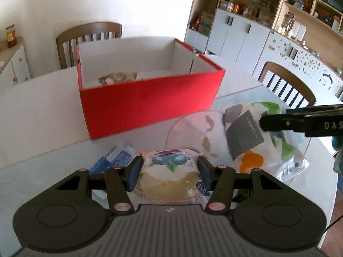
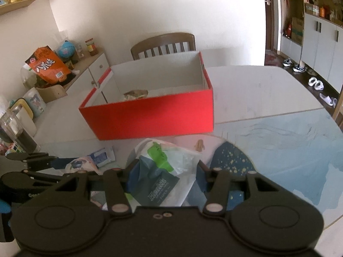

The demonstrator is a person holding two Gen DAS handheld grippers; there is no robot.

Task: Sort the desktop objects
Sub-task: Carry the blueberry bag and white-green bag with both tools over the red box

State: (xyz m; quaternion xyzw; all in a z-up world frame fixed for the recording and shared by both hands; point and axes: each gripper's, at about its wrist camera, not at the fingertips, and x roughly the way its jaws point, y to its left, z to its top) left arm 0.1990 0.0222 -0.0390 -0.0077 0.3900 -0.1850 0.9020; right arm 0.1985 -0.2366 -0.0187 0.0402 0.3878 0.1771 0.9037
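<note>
Snack packet (image 1: 169, 177) between left gripper (image 1: 169, 172) fingers, angled downward

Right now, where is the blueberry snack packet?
In the left wrist view, the blueberry snack packet sits low in the centre, between the left tongs, in front of the red box, with a blue packet at its left.

One red box (image 1: 150, 105) is counted on the table (image 1: 42, 128), with one brownish item (image 1: 118, 78) lying inside it. Three packets are counted in front of the box: one blueberry snack packet (image 1: 169, 177), one clear bag with a dark paper label (image 2: 163, 180) and one blue-and-white packet (image 1: 111, 162). Two wooden chairs (image 1: 90, 40) are visible in the left wrist view, and two grippers are counted, the left gripper (image 1: 169, 173) and the right gripper (image 2: 165, 177).
</note>
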